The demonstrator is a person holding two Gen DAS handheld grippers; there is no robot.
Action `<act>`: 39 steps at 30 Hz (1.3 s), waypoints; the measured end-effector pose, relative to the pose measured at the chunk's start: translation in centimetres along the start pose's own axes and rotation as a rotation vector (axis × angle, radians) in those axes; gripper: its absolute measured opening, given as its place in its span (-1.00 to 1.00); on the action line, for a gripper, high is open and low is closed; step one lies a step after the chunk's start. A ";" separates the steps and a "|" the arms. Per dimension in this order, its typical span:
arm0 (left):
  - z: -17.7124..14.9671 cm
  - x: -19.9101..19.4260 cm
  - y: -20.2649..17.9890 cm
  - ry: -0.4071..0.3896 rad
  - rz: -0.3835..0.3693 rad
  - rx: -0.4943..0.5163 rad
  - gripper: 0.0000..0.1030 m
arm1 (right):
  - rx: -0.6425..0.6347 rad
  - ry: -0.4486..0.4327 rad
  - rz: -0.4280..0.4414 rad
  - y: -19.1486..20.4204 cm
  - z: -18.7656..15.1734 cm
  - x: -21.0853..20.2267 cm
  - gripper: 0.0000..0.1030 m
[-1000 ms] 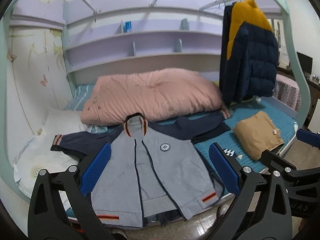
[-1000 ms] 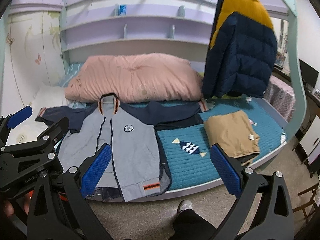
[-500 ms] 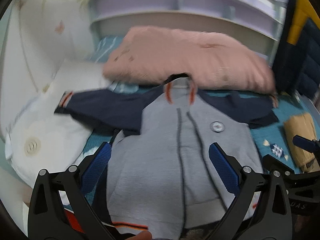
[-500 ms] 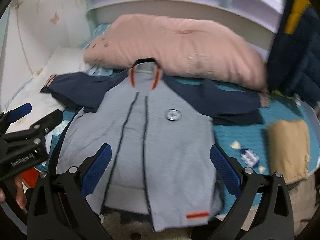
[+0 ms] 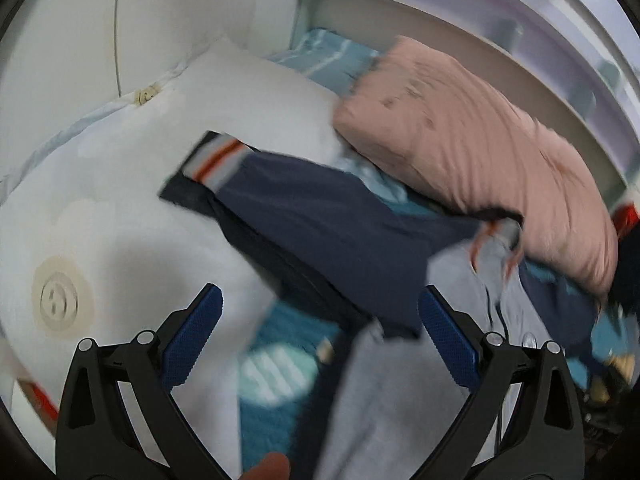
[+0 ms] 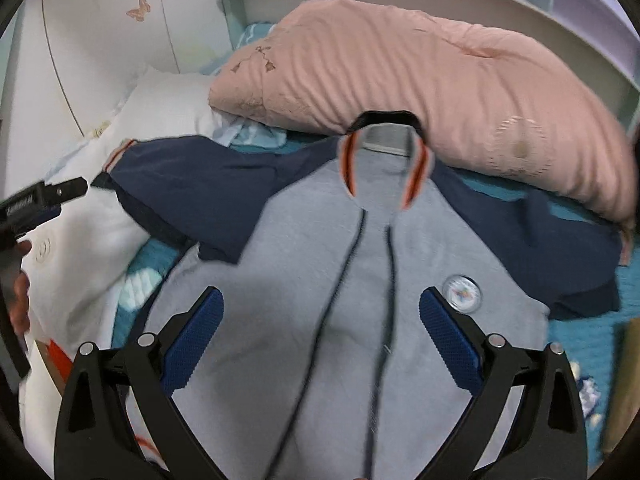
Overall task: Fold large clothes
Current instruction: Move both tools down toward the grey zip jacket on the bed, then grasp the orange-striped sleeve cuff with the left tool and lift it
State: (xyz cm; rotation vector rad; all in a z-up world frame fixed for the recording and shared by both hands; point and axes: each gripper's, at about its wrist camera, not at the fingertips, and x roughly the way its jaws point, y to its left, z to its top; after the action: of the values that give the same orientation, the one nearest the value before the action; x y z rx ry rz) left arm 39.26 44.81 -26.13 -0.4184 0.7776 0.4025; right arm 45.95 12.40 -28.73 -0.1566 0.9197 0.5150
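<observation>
Jacket (image 6: 320,300) lay spread front-up on the bed (image 6: 600,344), collar (image 6: 384,148) tucked against the pink quilt (image 6: 420,68), one navy sleeve (image 5: 320,220) stretched out over the white pillow (image 5: 120,240). Both tools hung above it, jaws wide apart and holding nothing: the left gripper (image 5: 320,336) faced that sleeve, the right gripper (image 6: 320,328) sat over the grey chest. The left view was smeared, so the cuff (image 5: 216,164) looked the likely target; a pinch at the striped end would probably carry the sleeve across cleanly.
</observation>
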 end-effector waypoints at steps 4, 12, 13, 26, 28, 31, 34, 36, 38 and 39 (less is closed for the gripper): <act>3.9 3.4 4.9 0.013 0.042 -0.110 0.91 | 0.021 0.037 0.049 0.1 0.5 3.4 0.30; 8.0 9.1 11.1 0.046 0.048 -0.303 0.89 | 0.035 0.128 0.100 0.3 0.5 8.4 0.14; 8.2 9.8 11.6 0.062 0.058 -0.334 0.89 | 0.036 0.134 0.105 0.3 0.6 8.8 0.14; 8.9 12.0 12.6 0.151 0.038 -0.407 0.29 | 0.046 0.146 0.131 -0.4 1.8 11.1 0.15; 8.6 11.6 12.8 0.155 0.006 -0.447 0.29 | 0.046 0.147 0.131 -0.5 1.9 11.2 0.15; 8.7 11.9 12.7 0.150 0.002 -0.446 0.27 | 0.042 0.145 0.129 -0.5 2.0 11.3 0.15; 9.1 12.2 12.4 0.110 0.015 -0.414 -0.16 | 0.042 0.149 0.125 -0.5 1.9 11.5 0.15; 9.3 12.4 12.1 0.086 0.039 -0.379 -0.43 | 0.043 0.151 0.122 -0.5 1.9 11.7 0.15; 9.2 12.4 12.1 0.077 0.019 -0.380 -0.55 | 0.039 0.149 0.120 -0.4 2.0 11.8 0.15; 9.3 12.3 11.9 0.063 0.017 -0.363 -0.70 | 0.038 0.147 0.121 -0.4 2.1 11.8 0.15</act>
State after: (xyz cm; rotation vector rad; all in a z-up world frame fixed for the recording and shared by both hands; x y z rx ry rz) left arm 46.77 61.85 -31.73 -0.7672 0.7704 0.5513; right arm 53.44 17.00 -36.86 -0.1056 1.0868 0.6035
